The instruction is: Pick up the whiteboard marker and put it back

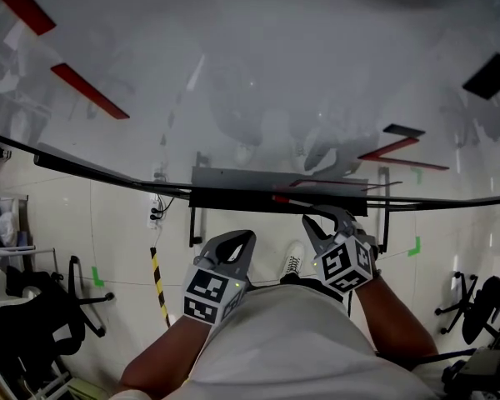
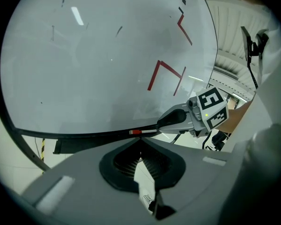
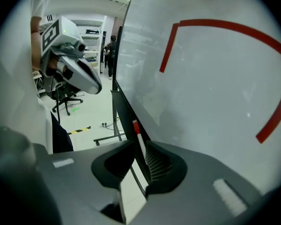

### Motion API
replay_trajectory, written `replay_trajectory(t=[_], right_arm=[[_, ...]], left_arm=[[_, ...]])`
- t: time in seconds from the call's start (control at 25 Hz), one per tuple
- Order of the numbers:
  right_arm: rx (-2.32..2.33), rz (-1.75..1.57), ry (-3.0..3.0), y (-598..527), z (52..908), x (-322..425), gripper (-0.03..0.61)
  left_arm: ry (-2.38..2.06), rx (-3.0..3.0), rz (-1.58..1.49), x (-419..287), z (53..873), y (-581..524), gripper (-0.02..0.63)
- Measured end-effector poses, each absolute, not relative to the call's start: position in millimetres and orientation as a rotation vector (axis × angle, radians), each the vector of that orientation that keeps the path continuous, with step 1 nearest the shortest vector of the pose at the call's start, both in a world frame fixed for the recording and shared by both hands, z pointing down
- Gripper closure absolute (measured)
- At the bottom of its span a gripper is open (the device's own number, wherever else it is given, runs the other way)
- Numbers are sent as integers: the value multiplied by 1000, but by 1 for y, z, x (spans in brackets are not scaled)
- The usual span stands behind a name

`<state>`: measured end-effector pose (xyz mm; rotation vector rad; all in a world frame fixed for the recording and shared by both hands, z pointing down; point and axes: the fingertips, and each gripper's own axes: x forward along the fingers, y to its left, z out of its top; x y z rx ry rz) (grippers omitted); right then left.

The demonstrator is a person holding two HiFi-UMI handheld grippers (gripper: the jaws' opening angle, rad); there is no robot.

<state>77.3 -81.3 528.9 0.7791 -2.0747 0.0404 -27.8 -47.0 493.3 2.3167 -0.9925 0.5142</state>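
A whiteboard marker (image 1: 285,198) with a red cap and white barrel lies along the dark tray (image 1: 233,197) under the whiteboard (image 1: 233,73), which bears red strokes. My right gripper (image 1: 315,220) points along the tray at it. In the right gripper view the marker (image 3: 138,135) runs in between the jaws of that gripper (image 3: 136,146); it lies close to the right pad with a gap to the left one, so the jaws stand open. The left gripper view shows the marker (image 2: 143,131) sticking out from the right gripper's tip (image 2: 166,122). My left gripper (image 1: 237,238) hangs below the tray, shut and empty.
The whiteboard stands on a metal frame (image 1: 192,223) with legs on the pale floor. A yellow-black strip (image 1: 158,286) and green tape marks (image 1: 413,247) lie on the floor. Office chairs stand at the left (image 1: 33,307) and right (image 1: 483,307).
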Motion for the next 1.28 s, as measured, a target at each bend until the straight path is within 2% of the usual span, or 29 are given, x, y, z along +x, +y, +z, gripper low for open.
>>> replay_trajectory(t=[0.88,1.28], right_arm=[[600,-93,-1967,-103,566,57,508],[564,-119,-1948,-104,572,53,532]], left_arm=[[-1043,2262,507,-53,500,-51,598],[-1060,2235,491,-57,502,-50,597]])
